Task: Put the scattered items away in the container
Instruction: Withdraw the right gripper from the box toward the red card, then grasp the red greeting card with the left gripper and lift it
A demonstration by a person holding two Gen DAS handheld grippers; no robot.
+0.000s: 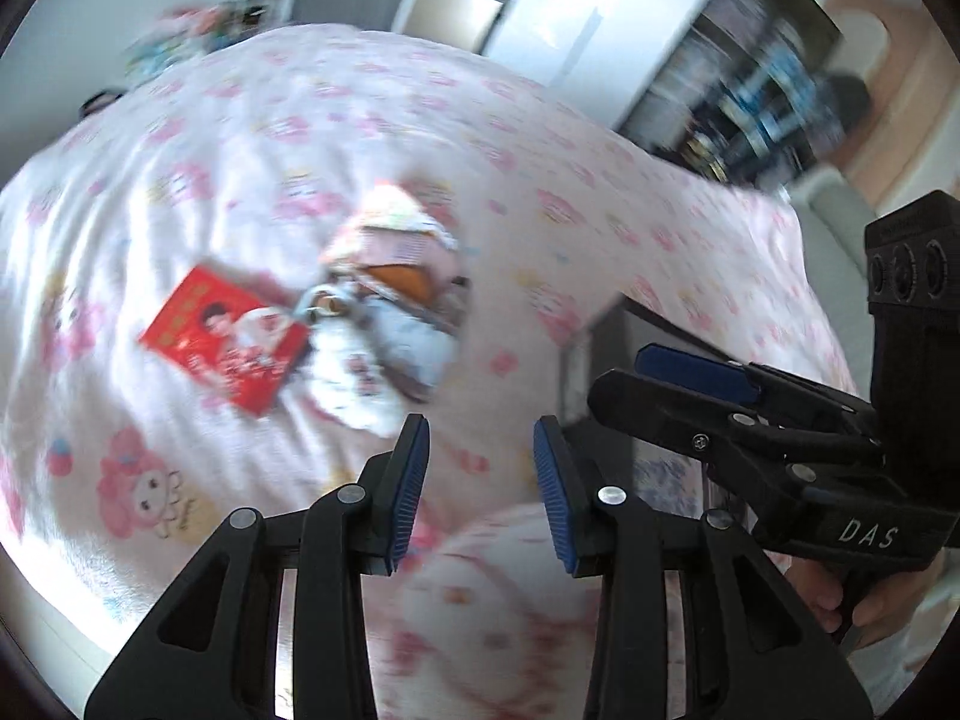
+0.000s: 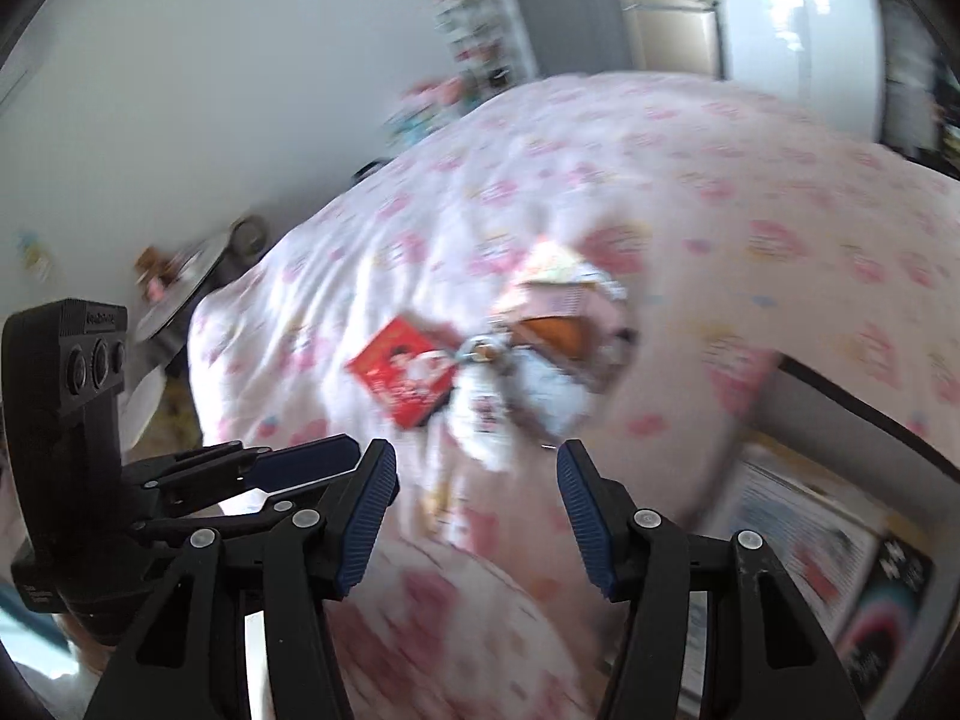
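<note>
Two tongs, both empty: left tongs [image 1: 480,480] and right tongs [image 2: 477,516] are each spread wide with nothing between the blue pads, side by side above the near edge of the bed.
Bed [image 1: 180,138]: pink cartoon-print cover, rumpled and soft; it carries all the scattered items, largest surface in view.
Container [image 1: 396,252]: appears to be the small pink fabric pouch or basket near the middle of the bed, with something orange showing at its mouth; blur keeps me from being sure of its shape or which way it opens.
Pale bundle [image 1: 384,372]: white and light-blue soft stuff, touching the container on its near side, ahead of both tongs and a little left of the left pair.
Red booklet [image 1: 225,339]: flat on the cover, just beside the bundle, well left of the left tongs' line; in the right view it [image 2: 402,375] lies ahead and left of the gap.
Small metal piece [image 1: 321,303]: lies between booklet and container, too blurred to name.
Risk, booklet: it lies flat on yielding cloth, so the pads may pinch the cover with it.
Risk, container: soft walls could fold or tip when something is pushed in.
Risk, crowding: the tongs sit close together and could knock each other on a shared reach.
</note>
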